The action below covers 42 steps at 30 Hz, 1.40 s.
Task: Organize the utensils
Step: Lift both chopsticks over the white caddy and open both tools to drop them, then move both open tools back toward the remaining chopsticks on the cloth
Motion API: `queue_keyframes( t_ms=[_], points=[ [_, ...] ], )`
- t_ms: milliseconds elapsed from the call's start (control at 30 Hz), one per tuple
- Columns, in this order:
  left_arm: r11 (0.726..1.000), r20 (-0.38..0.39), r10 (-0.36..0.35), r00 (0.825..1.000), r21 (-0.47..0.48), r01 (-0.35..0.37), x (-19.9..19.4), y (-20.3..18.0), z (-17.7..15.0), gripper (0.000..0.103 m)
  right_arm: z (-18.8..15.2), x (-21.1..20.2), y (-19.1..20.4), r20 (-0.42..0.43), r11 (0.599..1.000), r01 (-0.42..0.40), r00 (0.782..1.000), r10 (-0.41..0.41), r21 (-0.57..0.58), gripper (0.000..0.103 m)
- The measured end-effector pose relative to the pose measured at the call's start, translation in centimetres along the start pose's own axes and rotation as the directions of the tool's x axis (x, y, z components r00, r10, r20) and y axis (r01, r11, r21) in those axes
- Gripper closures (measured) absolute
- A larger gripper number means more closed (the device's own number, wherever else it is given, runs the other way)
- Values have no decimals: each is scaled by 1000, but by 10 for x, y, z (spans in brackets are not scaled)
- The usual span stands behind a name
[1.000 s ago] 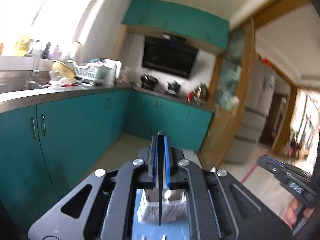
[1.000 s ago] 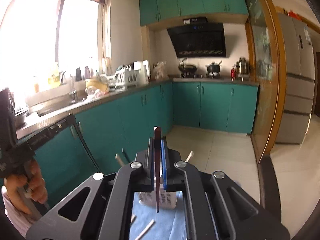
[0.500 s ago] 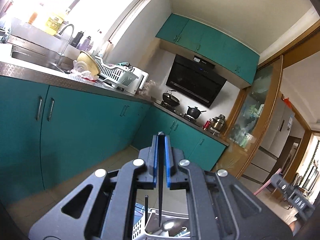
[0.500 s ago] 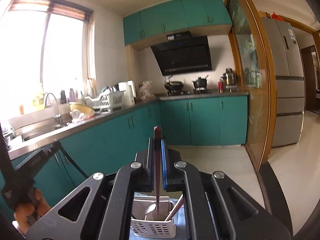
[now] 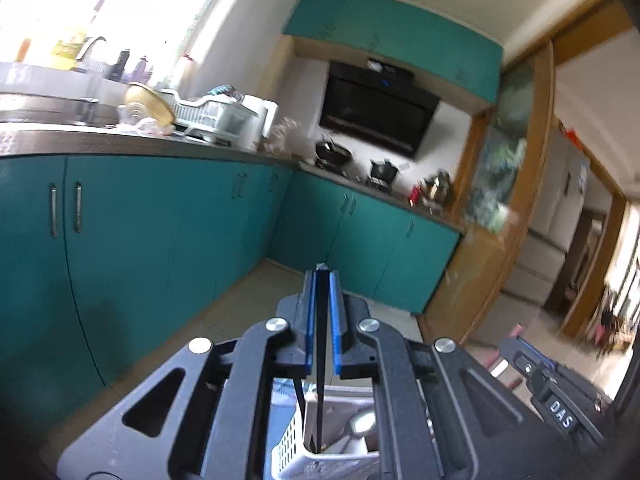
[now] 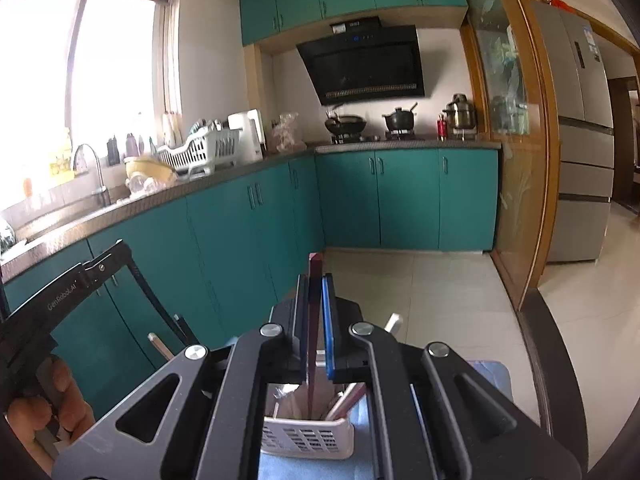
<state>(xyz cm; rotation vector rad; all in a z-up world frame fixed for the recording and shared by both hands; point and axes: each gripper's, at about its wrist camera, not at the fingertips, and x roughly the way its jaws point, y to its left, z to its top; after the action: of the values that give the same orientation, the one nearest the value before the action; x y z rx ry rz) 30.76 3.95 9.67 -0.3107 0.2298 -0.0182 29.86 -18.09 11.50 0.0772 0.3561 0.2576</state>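
Observation:
My left gripper (image 5: pixel 321 280) is shut on a black chopstick (image 5: pixel 321 360) that hangs upright, its lower tip inside the white slotted utensil holder (image 5: pixel 292 450). A spoon (image 5: pixel 358 424) and another dark stick lie in the holder. My right gripper (image 6: pixel 316 284) is shut on a dark red chopstick (image 6: pixel 313 344), held upright with its lower end in the same white holder (image 6: pixel 308 438), which also holds several pale and reddish sticks. The left gripper's body (image 6: pixel 60 292) shows at the left of the right wrist view.
The holder stands on a blue cloth (image 6: pixel 490 372). Teal cabinets (image 6: pixel 240 240) run along the counter with a sink, a dish rack (image 6: pixel 196 152) and a stove with pots (image 6: pixel 368 124). A fridge (image 6: pixel 580 140) stands at the right.
Both views have tilted down and swung a little. Both chopsticks remain gripped, and their lower ends sit lower in the holder. The left view is blurred by motion.

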Motion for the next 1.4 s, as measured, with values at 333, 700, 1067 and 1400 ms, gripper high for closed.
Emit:
queue_keyframes(
  t_ms=[333, 700, 1067, 1400],
  points=[
    [993, -85, -33, 996, 108, 42, -29, 6, -8, 71, -20, -54, -23, 8, 998, -16, 1000, 16, 55, 63],
    [952, -99, 4, 995, 304, 26, -104, 7, -15, 62, -97, -100, -44, -102, 999, -35, 994, 38, 31, 55],
    [947, -1, -22, 1000, 320, 21, -169, -9, 41, 63, -127, -101, -39, -174, 993, -76, 981, 90, 85, 55],
    [942, 13, -104, 995, 322, 94, -204, -41, 67, 63, -127, -112, -30, -157, 990, -108, 980, 121, 88, 55]
  ],
)
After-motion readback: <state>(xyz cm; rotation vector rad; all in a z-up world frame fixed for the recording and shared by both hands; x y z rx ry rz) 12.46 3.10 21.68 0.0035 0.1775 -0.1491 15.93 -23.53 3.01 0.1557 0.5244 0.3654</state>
